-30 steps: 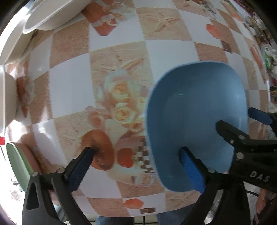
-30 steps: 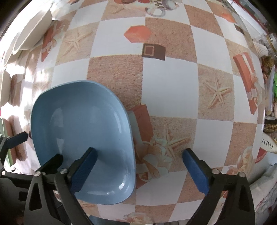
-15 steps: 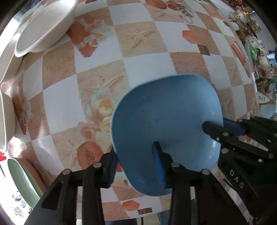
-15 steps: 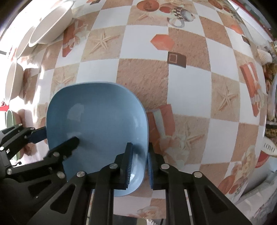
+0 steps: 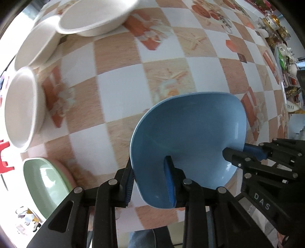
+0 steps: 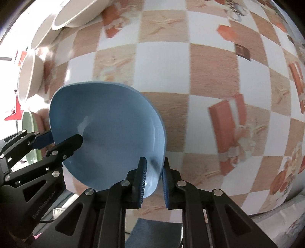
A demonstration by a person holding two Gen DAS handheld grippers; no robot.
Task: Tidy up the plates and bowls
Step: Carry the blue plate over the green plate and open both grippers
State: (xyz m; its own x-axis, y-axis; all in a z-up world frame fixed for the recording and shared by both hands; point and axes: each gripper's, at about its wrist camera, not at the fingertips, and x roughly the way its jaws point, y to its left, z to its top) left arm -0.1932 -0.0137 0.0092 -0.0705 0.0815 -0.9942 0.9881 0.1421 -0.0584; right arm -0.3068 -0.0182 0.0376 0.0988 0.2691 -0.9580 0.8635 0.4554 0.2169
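Open tablecloth (image 5: 122, 91) spans centre and upper right of the left wrist view. White bowls (image 5: 95, 17) crowd the upper left; a green plate (image 5: 45, 183) blocks the lower left.

Bright daylight comes in from the left, and that edge looks washed out white. The blue bowl (image 5: 188, 133) has small shiny spots. The checked bench (image 6: 209, 72) looks smeared and blurry. Both pictures bulge round, with dark corners.
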